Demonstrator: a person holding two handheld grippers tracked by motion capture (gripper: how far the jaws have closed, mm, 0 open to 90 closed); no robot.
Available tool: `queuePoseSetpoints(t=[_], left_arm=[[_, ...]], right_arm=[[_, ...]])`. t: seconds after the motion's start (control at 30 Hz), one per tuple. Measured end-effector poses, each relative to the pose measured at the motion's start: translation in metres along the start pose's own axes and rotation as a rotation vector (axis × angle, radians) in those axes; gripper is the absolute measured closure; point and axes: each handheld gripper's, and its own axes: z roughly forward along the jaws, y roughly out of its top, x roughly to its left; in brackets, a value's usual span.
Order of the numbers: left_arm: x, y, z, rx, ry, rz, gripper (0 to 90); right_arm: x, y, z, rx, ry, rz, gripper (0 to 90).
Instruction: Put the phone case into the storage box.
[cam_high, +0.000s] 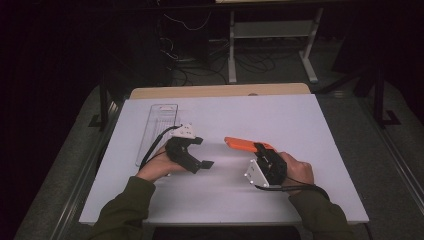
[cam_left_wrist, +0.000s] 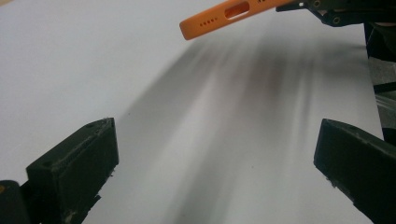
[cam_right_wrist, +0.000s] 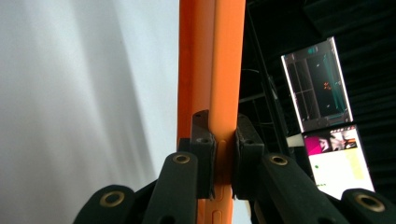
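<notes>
Near the left edge of the counter (cam_high: 300, 120) a clear plastic tray (cam_high: 156, 131) lies lengthwise, running from the far side toward the person, with nothing visible inside it. Just to its right the left tongs (cam_high: 200, 152) hover low over the white surface, jaws standing wide apart with nothing between them; in the left gripper view the two black jaws frame bare counter, and the end of the orange phone case (cam_left_wrist: 224, 14) shows farther off, its port cut-outs turned toward that camera. Right of the middle of the counter, toward the near edge, the right tongs (cam_high: 260, 148) are clamped on the orange phone case (cam_high: 247, 145), which juts out leftward and appears lifted clear of the surface, judging by the shadow under it. The right gripper view shows the pads (cam_right_wrist: 201, 154) pressing on both faces of the case's thin edge (cam_right_wrist: 212, 70). The step in hand looks like a carry or a handover: the case is gripped and held up, and the empty left tongs face it. The next move probably calls for bringing the case leftward, either into the waiting jaws or over the tray, keeping it level so the narrow grip does not slip.
</notes>
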Motion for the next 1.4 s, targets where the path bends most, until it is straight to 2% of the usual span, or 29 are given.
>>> queuePoseSetpoints(t=[0.07, 0.13, 0.2, 0.23, 0.73, 0.77, 0.8, 0.87, 0.93, 1.27, 1.4], left_arm=[[0.0, 0.0, 0.0, 0.0, 0.001, 0.0, 0.0], [0.0, 0.0, 0.0, 0.001, 0.001, -0.004, 0.0], [0.0, 0.0, 0.0, 0.003, 0.003, -0.004, 0.0], [0.0, 0.0, 0.0, 0.004, 0.004, -0.003, 0.0], [0.0, 0.0, 0.0, 0.009, 0.001, 0.002, 0.0], [0.0, 0.0, -0.001, 0.014, 0.0, 0.008, 0.0], [0.001, 0.0, -0.001, 0.015, 0.001, 0.014, 0.0], [0.001, 0.0, -0.001, 0.013, -0.002, 0.008, 0.0], [0.001, 0.0, -0.001, 0.013, -0.002, 0.008, 0.0], [0.0, 0.0, -0.001, 0.012, -0.001, 0.004, 0.0], [0.0, 0.0, -0.001, 0.013, -0.001, -0.003, 0.0]], right_arm=[[-0.002, 0.0, 0.0, 0.001, 0.012, 0.021, 80.1], [-0.003, 0.0, 0.0, 0.002, 0.018, 0.019, 80.1], [-0.004, -0.002, 0.001, 0.008, 0.038, 0.052, 80.1], [-0.004, -0.002, 0.001, 0.014, 0.03, 0.055, 80.1], [-0.01, -0.005, 0.005, 0.026, 0.084, 0.148, 80.1], [-0.01, -0.005, 0.005, 0.028, 0.088, 0.156, 80.1], [-0.009, -0.004, 0.005, 0.035, 0.104, 0.2, 80.1], [-0.01, -0.004, 0.005, 0.038, 0.109, 0.207, 80.1], [-0.009, -0.003, 0.005, 0.037, 0.113, 0.255, 80.1], [-0.015, -0.008, 0.008, 0.04, 0.163, 0.33, 80.1], [-0.018, -0.01, 0.009, 0.043, 0.165, 0.358, 80.1]])
